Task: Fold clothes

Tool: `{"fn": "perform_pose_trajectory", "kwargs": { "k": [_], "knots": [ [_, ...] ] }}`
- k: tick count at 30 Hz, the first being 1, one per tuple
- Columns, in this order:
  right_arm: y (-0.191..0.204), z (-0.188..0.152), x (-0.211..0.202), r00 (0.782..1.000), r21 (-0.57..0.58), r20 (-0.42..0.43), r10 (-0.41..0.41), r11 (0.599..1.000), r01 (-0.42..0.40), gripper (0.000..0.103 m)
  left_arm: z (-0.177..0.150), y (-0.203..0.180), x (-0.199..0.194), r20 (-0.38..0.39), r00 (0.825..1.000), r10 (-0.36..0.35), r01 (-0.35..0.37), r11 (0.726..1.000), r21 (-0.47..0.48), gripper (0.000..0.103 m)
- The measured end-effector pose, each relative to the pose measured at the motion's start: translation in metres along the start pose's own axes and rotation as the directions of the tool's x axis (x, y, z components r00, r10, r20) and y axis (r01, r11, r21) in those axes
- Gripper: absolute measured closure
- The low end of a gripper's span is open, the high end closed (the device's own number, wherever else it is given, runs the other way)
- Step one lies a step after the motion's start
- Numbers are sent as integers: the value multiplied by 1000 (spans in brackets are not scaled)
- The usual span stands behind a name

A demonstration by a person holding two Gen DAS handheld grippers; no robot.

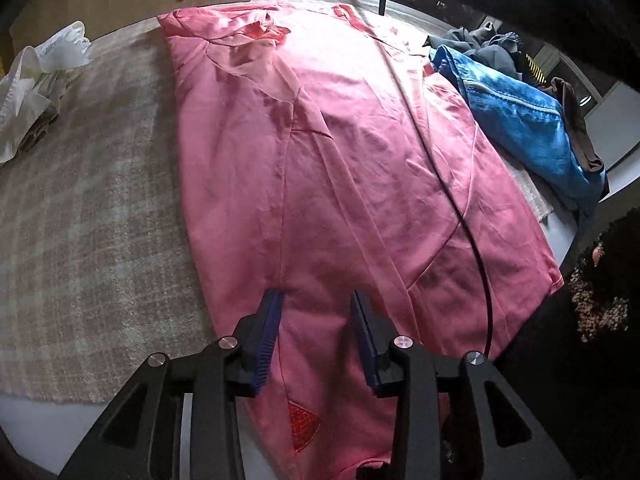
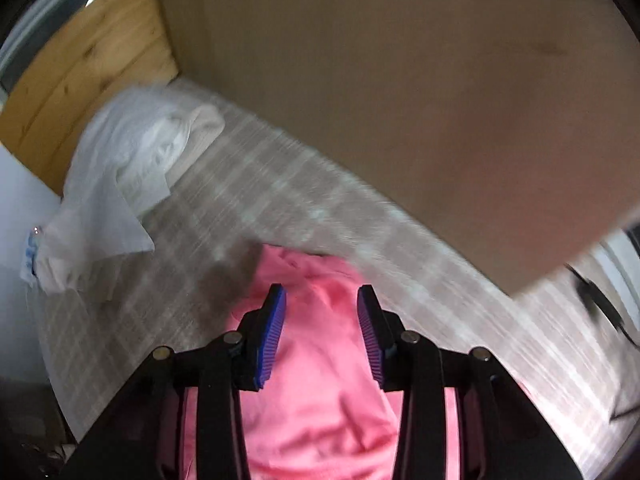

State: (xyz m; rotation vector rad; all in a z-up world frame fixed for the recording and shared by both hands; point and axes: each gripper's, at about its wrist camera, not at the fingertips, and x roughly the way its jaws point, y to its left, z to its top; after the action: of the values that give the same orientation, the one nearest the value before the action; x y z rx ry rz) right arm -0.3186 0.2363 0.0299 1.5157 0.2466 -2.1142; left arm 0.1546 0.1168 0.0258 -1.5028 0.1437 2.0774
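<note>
While the pink garment (image 1: 320, 152) lies limp at frame centre, left gripper (image 1: 316, 300) and right gripper (image 2: 320, 296) hover part-open, empty; soft cloth, best pinched at edges.

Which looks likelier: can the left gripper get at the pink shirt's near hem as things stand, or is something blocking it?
Probably yes: the left gripper hangs open right over the pink shirt, with only a thin black cable lying off to one side.

No text, number or brand can be read in either view; the red triangular patch (image 1: 303, 424) on the pink garment (image 1: 320, 152) shows only a crackled pattern without letters.
</note>
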Motion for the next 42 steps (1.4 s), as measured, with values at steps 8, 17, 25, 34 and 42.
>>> {"fn": "perform_pose_trajectory", "kwargs": {
  "k": [8, 17, 25, 34, 42],
  "knots": [
    [-4, -3, 23, 999, 10, -35, 1, 1000, 0, 100, -1, -2, 1, 10, 1000, 19, -19, 1000, -17, 67],
    [-46, -23, -22, 994, 168, 89, 66, 983, -80, 67, -2, -4, 2, 9, 1000, 24, -24, 1000, -1, 63],
    [-55, -99, -34, 998, 117, -25, -51, 992, 54, 67, -3, -7, 3, 10, 1000, 24, -24, 1000, 18, 60],
    [-66, -106, -60, 981, 129, 14, -195, 973, 191, 93, -7, -11, 1, -3, 998, 55, -55, 998, 16, 57],
    [-2, -91, -66, 988, 0, 112, -103, 995, 103, 52, -68, 4, -56, 45, 993, 105, -89, 960, -267, 58]
  ]
}}
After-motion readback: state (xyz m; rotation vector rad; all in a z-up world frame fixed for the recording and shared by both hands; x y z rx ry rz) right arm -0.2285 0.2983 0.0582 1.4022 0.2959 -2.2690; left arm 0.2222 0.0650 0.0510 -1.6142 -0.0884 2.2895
